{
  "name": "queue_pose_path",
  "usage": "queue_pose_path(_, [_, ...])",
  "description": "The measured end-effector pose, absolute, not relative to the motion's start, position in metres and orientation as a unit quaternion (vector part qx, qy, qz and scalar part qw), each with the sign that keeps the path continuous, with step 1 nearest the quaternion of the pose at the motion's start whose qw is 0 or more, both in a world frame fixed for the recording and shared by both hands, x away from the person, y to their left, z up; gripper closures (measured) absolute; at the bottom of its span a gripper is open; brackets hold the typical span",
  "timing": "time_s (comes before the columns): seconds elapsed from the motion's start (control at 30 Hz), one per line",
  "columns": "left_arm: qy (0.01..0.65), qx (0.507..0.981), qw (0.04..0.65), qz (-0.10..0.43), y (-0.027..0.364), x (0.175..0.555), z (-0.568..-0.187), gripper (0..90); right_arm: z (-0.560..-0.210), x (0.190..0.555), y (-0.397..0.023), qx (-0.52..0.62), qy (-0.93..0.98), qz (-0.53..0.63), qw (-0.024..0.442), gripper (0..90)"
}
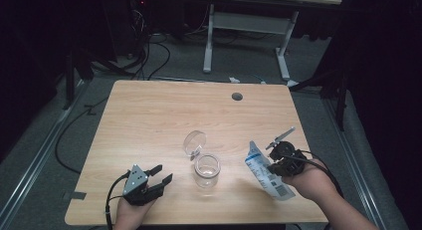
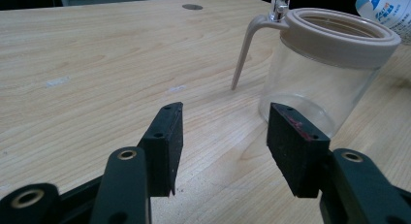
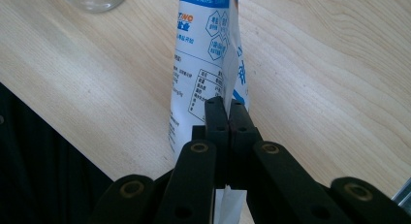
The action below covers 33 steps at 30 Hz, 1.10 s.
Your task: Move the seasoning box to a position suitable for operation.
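Nearest, at the table's near edge, left gripper (image 1: pixel 158 176) rests with jaws spread, gripping nothing, just left of the open glass jar (image 1: pixel 206 170). Right gripper (image 1: pixel 272 166) is clenched on a white-and-blue pouch (image 1: pixel 264 171), right of the jar.

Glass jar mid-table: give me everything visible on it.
The jar is clear glass, round, standing upright and apparently empty, with a beige collar at its mouth. Its round clear lid is hinged open behind it on a metal clasp, and a beige bail hangs down the side. It stands on the wooden table; neither gripper touches it.
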<state>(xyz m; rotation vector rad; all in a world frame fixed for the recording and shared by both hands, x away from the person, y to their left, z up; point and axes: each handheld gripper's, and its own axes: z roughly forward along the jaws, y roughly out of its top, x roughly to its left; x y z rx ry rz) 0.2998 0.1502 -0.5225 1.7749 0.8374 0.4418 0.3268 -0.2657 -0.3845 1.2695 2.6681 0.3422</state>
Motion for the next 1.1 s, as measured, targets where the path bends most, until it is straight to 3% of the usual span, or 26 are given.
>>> queue_pose_path(0.53, [0.335,0.750,0.540,0.183,0.143,0.296,-0.524,47.9,-0.384,0.329,-0.260,0.438,0.890,0.098,0.083,90.0])
queue_pose_path(0.77, [0.302,0.766,0.529,0.206,0.127,0.286,-0.526,48.3,-0.382,0.327,-0.256,0.420,0.900,0.090,0.076,90.0])
queue_pose_path(1.1, [0.257,0.783,0.537,0.181,0.104,0.276,-0.529,45.2,-0.374,0.321,-0.245,0.417,0.900,0.105,0.071,90.0])
